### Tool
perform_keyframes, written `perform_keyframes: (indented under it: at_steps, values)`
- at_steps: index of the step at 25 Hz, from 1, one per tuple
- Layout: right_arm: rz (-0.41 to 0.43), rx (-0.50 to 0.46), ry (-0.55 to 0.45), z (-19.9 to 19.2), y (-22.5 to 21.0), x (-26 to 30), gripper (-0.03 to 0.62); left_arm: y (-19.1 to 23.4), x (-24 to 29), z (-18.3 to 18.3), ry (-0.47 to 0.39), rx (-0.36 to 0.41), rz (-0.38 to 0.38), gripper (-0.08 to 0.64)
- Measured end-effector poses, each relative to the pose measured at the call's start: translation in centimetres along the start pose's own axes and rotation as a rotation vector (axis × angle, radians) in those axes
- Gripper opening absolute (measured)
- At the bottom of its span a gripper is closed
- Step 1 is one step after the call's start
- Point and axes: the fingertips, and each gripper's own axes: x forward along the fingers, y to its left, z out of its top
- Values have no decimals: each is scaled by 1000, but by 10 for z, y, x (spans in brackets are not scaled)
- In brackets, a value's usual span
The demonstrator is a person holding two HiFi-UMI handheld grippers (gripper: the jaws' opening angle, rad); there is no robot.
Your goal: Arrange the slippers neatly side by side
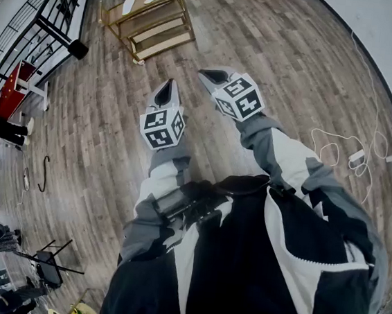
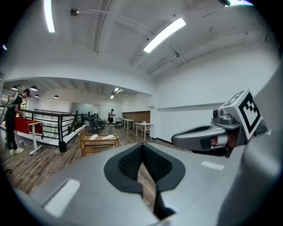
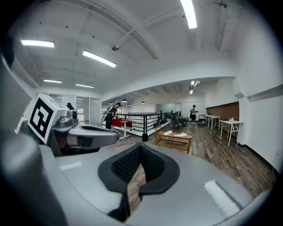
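L tool (image 2: 142,148), R tool (image 3: 140,148) shut — slippers (image 3: 168,133) on rack (image 3: 172,145).

We record the slippers (image 1: 128,4) as white, on a light-brown wooden rack (image 1: 148,26). The floor (image 1: 277,50) shows brown planks in a staggered pattern. The left gripper (image 1: 165,90) and right gripper (image 1: 210,74) are grey, with black dimpled pads (image 3: 126,165). Their cubes (image 1: 162,127) carry black square marks on white. The jacket (image 1: 287,155) is black, white and grey. A table (image 1: 11,91) is red.
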Motion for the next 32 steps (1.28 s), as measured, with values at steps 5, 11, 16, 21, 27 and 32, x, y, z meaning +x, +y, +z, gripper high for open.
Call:
perform_keyframes:
  at_steps: [5,11,16,21,27,32]
  values:
    - [11,-3,13,0,1,4,2,1,4,4,-4,1,1,5]
    - [2,4,20,-3,0,7,2,3,7,2,0,2,-5,5]
    - [13,30,12,-4,2,12,3,8,8,0,2,1,-9,5]
    - [11,22,7,-4,6,19,5,15,6,-2,0,-2,-9,5]
    - [14,21,5,-2,17,32,5,32,-1,-1,-15,-1,-19,5]
    - [7,-5,7,5,38,48,5,56,-13,3,-43,-37,-48,5]
